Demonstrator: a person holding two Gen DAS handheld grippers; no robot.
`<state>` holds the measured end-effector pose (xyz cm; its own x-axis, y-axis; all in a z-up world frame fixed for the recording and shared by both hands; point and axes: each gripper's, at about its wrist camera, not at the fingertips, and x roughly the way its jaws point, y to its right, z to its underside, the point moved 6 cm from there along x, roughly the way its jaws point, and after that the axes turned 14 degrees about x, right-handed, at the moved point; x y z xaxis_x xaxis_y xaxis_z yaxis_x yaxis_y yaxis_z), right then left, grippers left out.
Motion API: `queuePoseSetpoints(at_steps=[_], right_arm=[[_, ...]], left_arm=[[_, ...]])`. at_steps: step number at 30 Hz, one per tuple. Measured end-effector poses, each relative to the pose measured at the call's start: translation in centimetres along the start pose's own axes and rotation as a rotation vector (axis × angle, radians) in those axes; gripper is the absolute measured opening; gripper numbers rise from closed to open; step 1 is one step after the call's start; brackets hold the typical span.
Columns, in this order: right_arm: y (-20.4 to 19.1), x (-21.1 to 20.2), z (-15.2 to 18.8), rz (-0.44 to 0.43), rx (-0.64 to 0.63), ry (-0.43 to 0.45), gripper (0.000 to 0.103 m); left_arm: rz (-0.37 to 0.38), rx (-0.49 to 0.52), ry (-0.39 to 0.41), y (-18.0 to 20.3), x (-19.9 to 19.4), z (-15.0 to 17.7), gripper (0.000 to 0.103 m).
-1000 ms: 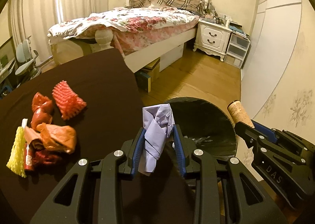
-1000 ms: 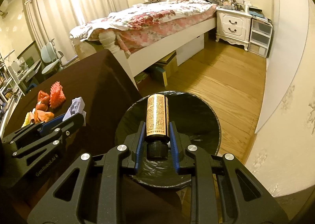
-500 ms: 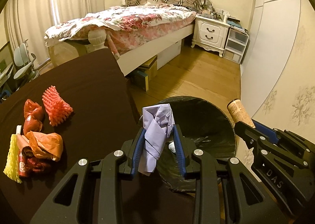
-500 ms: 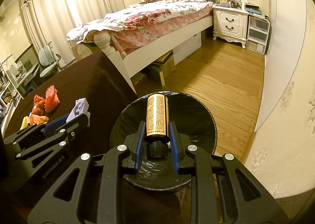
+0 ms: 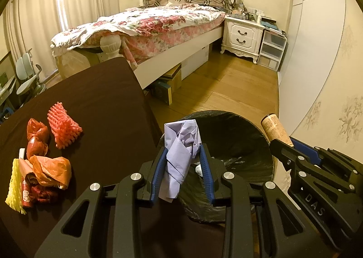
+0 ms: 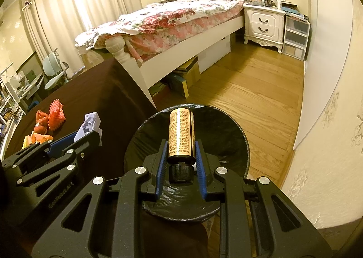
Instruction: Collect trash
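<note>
My left gripper point(image 5: 182, 158) is shut on a crumpled lilac paper point(image 5: 180, 147), held at the table's right edge over the near rim of the black-lined trash bin point(image 5: 245, 135). My right gripper point(image 6: 181, 149) is shut on a gold-labelled bottle with a black cap point(image 6: 181, 135), held lying along the fingers above the bin's opening point(image 6: 226, 144). The bottle also shows in the left wrist view point(image 5: 275, 130). More trash lies on the dark table: a red foam net point(image 5: 63, 125), orange and red wrappers point(image 5: 48, 168), a yellow foam net point(image 5: 14, 187).
The dark brown table point(image 5: 97, 103) ends just left of the bin. Behind it stand a bed point(image 5: 158, 24), boxes under it point(image 5: 169, 85), a white nightstand point(image 5: 244, 33) and plastic drawers point(image 5: 271, 48). Wooden floor point(image 6: 249, 92) and a wall point(image 6: 329, 122) lie to the right.
Both grippers have shifted a little to the right toward the bin, each still holding its item. The table trash has not moved.
</note>
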<state>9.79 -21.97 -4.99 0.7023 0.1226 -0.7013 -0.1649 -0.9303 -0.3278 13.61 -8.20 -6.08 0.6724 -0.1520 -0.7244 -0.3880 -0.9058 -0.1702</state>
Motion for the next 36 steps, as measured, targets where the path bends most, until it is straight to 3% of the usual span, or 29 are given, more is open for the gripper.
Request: queuePoseSetpoints(at_steps=[1,3,9,16,25,36], right_arm=[[0.0,0.0,0.0,0.0,0.001,0.001,0.024],[0.1,0.1,-0.1,0.004,0.003,0.006,0.028],[0.9,-0.3,-0.3,0.026,0.008,0.035,0.043],[0.4,-0.6,0.3,0.035,0.012,0.037,0.056],[-2.3,-0.7,1.7,0.012,-0.013,0.011,0.056],[-8.9,-0.5,4.8,-0.067,-0.116,-0.054,0.056]], left_arm=[[-0.001,-0.001,0.0,0.1,0.0,0.0,0.033],[-0.01,-0.003,-0.002,0.0,0.0,0.0,0.048],[-0.042,-0.006,0.024,-0.6,-0.7,0.0,0.072],[-0.076,-0.007,0.023,-1.3,-1.5,0.7,0.075],[-0.127,-0.02,0.023,-3.5,-3.4,2.3,0.075],[-0.201,-0.099,0.015,-8.6,-6.5,6.1,0.076]])
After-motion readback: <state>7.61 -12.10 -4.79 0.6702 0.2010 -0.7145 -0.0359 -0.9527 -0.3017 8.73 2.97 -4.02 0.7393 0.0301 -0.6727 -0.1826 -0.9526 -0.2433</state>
